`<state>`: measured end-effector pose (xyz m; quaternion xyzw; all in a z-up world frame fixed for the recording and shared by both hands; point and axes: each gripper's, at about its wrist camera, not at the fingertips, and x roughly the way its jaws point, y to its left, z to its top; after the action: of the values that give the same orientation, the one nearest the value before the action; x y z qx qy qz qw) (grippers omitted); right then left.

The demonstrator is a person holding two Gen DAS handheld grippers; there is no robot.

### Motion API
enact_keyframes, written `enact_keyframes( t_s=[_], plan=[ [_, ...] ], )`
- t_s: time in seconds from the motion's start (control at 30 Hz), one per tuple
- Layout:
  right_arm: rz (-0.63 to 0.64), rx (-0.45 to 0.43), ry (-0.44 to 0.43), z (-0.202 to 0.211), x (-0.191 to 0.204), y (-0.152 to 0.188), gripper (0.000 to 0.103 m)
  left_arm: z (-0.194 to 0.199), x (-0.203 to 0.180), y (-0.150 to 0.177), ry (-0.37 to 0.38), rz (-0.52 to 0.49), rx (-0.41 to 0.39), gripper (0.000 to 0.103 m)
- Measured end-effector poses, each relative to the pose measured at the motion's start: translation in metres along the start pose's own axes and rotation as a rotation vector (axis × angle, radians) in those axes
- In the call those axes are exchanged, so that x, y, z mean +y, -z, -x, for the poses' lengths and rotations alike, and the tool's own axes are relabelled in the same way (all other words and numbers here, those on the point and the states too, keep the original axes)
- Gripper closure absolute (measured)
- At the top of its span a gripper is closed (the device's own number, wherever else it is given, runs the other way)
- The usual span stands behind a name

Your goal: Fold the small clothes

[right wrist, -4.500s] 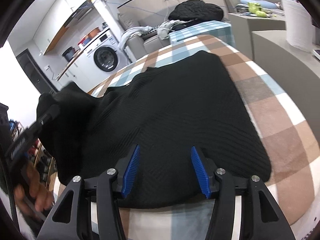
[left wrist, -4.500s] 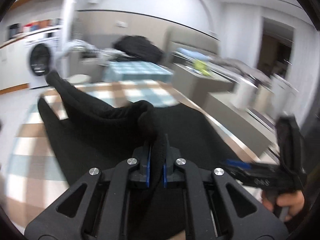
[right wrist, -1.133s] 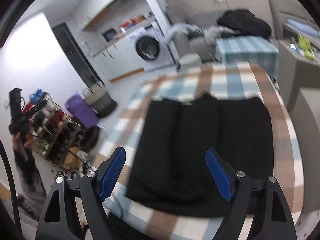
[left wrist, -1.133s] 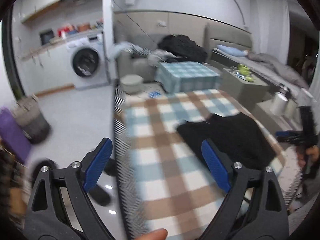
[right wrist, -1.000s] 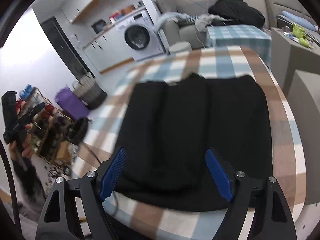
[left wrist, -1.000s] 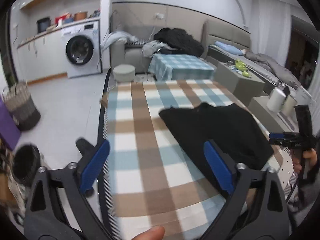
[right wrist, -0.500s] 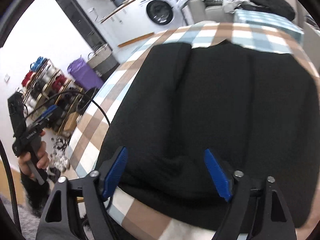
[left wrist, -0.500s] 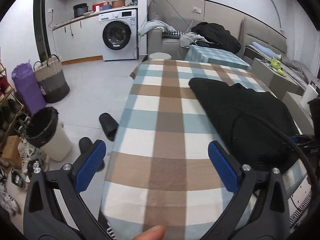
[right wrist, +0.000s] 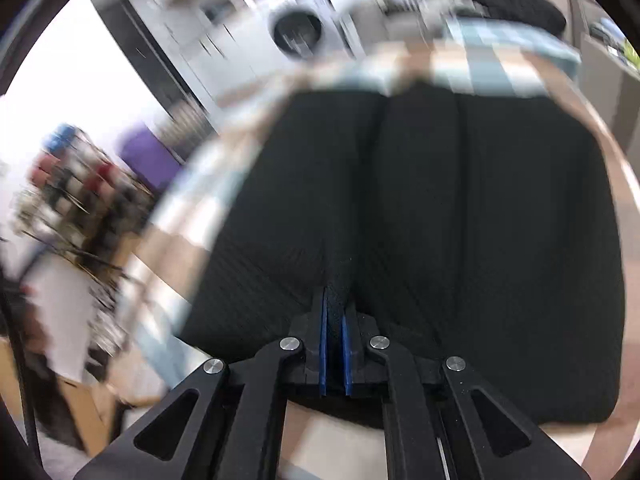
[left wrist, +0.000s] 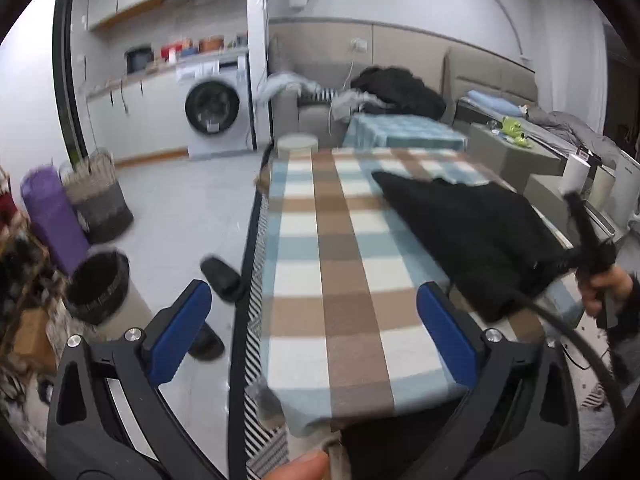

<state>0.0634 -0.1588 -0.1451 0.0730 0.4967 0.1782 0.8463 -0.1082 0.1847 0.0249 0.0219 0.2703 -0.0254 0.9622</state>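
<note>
A black knit garment (right wrist: 460,220) lies flat on the checked tablecloth (left wrist: 344,280), sleeves folded in. My right gripper (right wrist: 335,312) is at the garment's near hem, its jaws closing, with a pinch of the black fabric squeezed between the blue pads. In the left wrist view the same black garment (left wrist: 472,232) lies on the right half of the table, and the right gripper (left wrist: 588,252) with the hand holding it is at its near right corner. My left gripper (left wrist: 316,328) hovers wide open over the bare near end of the cloth, well left of the garment, nothing between its fingers.
Left of the table, on the floor, are a bin (left wrist: 100,284), slippers (left wrist: 222,280), a purple roll (left wrist: 52,216) and a basket (left wrist: 100,208). A washing machine (left wrist: 212,108), a sofa with clothes (left wrist: 396,88) and a smaller checked table (left wrist: 404,132) stand beyond. A cable (left wrist: 560,332) crosses near right.
The right gripper dropped to the garment's near hem and closed from wide open onto the fabric. The left gripper swung sideways, still open, now facing along the table's near end.
</note>
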Motion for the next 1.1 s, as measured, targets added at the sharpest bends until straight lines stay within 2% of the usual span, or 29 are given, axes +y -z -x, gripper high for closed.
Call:
enact_keyframes(
  t_s=[0.03, 0.07, 0.13, 0.17, 0.27, 0.33, 0.47, 0.53, 0.57, 0.63, 0.7, 0.77, 0.83, 0.9, 1.0, 1.07, 1.1],
  plan=[
    [0.012, -0.020, 0.014, 0.002, 0.005, 0.001, 0.084, 0.005, -0.003, -0.006, -0.012, -0.008, -0.019, 0.001],
    [0.037, -0.040, 0.029, 0.006, 0.013, 0.001, 0.060, 0.009, -0.007, -0.011, -0.014, -0.014, -0.034, 0.001],
    [0.088, -0.137, 0.048, 0.023, 0.030, 0.003, 0.036, 0.016, -0.015, -0.020, -0.015, -0.034, -0.072, 0.001],
    [0.115, -0.172, 0.047, 0.029, 0.037, 0.002, 0.034, 0.019, -0.019, -0.024, -0.022, -0.042, -0.097, 0.001],
    [0.132, -0.188, 0.044, 0.036, 0.053, 0.003, 0.034, 0.016, -0.034, -0.039, -0.096, -0.044, -0.190, 0.001],
    [0.115, -0.191, 0.037, 0.040, 0.050, 0.002, 0.034, 0.002, -0.044, -0.049, -0.135, -0.017, -0.218, 0.001],
    [0.084, -0.207, 0.035, 0.044, 0.048, 0.003, 0.034, -0.051, -0.068, -0.072, -0.116, 0.033, -0.239, 0.001],
    [0.067, -0.212, 0.045, 0.050, 0.037, 0.002, 0.034, -0.081, -0.085, -0.082, -0.108, 0.045, -0.276, 0.001],
    [0.060, -0.211, 0.058, 0.055, 0.031, 0.004, 0.034, -0.092, -0.089, -0.085, -0.090, 0.047, -0.266, 0.001],
    [0.035, -0.215, 0.088, 0.059, 0.020, 0.004, 0.034, -0.119, -0.100, -0.091, 0.021, 0.061, -0.213, 0.001],
    [0.000, -0.205, 0.098, 0.059, 0.008, 0.004, 0.034, -0.133, -0.109, -0.090, 0.102, 0.064, -0.192, 0.001],
    [-0.053, -0.190, 0.073, 0.056, -0.007, 0.006, 0.034, -0.144, -0.119, -0.083, 0.179, 0.032, -0.144, 0.001],
    [-0.104, -0.167, 0.015, 0.046, -0.020, 0.003, 0.036, -0.155, -0.129, -0.073, 0.274, 0.003, -0.060, 0.001],
    [-0.116, -0.152, -0.014, 0.040, -0.022, 0.000, 0.043, -0.165, -0.137, -0.064, 0.332, -0.008, 0.017, 0.001],
    [-0.099, -0.125, -0.072, 0.017, -0.019, -0.018, 0.046, -0.183, -0.150, -0.048, 0.403, 0.000, 0.126, 0.001],
    [-0.107, -0.094, -0.098, -0.001, -0.018, -0.030, 0.057, -0.194, -0.160, -0.036, 0.434, 0.003, 0.185, 0.001],
    [-0.110, -0.083, -0.102, -0.008, -0.018, -0.035, 0.059, -0.199, -0.165, -0.030, 0.438, -0.002, 0.206, 0.001]
  ],
)
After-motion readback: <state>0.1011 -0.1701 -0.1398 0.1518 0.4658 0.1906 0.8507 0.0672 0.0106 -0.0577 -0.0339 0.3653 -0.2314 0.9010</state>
